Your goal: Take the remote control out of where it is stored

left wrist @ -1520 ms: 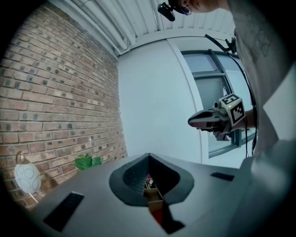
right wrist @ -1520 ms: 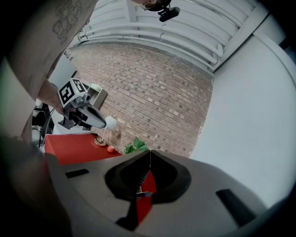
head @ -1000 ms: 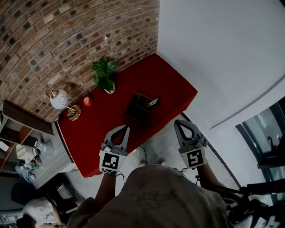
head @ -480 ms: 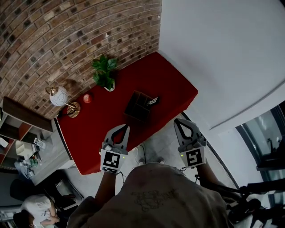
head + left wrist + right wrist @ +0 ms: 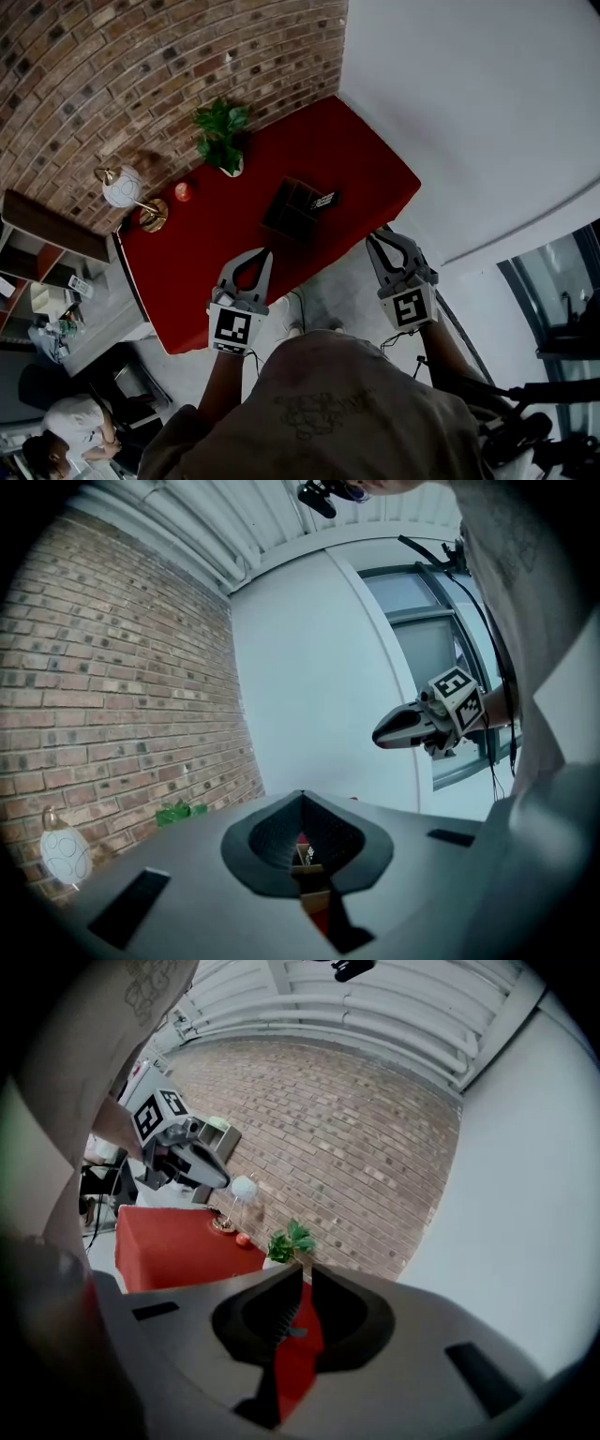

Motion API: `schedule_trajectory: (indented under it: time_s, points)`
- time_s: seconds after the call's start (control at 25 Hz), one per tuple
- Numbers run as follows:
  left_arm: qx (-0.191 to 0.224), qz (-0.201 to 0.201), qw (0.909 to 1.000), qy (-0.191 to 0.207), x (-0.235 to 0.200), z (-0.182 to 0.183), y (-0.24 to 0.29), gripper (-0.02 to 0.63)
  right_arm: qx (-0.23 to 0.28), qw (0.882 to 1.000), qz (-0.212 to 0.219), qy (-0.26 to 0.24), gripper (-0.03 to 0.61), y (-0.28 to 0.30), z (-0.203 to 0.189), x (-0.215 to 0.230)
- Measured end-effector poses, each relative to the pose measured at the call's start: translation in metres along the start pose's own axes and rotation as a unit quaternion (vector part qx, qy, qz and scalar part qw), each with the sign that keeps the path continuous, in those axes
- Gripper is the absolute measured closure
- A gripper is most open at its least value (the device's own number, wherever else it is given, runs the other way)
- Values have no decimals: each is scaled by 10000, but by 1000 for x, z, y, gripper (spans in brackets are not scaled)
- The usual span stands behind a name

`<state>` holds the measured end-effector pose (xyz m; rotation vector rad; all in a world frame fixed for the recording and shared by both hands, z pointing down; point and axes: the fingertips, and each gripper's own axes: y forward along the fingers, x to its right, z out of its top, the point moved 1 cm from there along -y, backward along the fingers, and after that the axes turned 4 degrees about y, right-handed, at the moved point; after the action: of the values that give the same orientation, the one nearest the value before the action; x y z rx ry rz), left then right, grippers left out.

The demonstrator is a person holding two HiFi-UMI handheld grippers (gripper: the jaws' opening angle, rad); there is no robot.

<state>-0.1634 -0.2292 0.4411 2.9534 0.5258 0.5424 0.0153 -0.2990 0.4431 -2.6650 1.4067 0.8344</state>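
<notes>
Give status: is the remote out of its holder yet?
Done: nothing. The remote sits in the brown holder on the red table. In hand: nothing; left gripper and right gripper are shut, empty, short of the holder. Left: reach, grasp, lift out.

**Table** (image 5: 366, 159), red cover. Near strip, from the front edge to the box (image 5: 289, 212): bare, open to a reach from the floor side. Right end: bare as far as the white wall (image 5: 469, 112).
**Mid-table:** dark box, nothing over it, with the remote (image 5: 323, 200) at its right edge.
**Back left corner:** plant (image 5: 221, 141), red ball (image 5: 184, 191) and lamp (image 5: 127, 187) stand near one another along the brick wall (image 5: 141, 66), which closes the far side.
</notes>
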Motion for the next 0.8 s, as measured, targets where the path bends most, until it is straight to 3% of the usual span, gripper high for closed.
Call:
schedule_trajectory:
  time_s: [0.12,0.16,0.28,0.48,0.8]
  points:
    - [96,41,9999,72,-3,4,0,615,-304,9961,165,-810,506,18,-21,-5]
    - [70,26,9999,71,-2,3,-2,615,-489,9903,265,-1273,465,24,-30,-11]
    - [-26,8,10000,0,1,0,-3,615,-879,9659,588,-2365,421,45,-54,-19]
    - [-18,-45,10000,4,4,1,2,615,-894,9359,1144,-3208,400,95,-89,-31]
    - [-143,-43,9996,-256,14,-12,2,615,-1523,8798,1966,-4051,331,165,-155,-44]
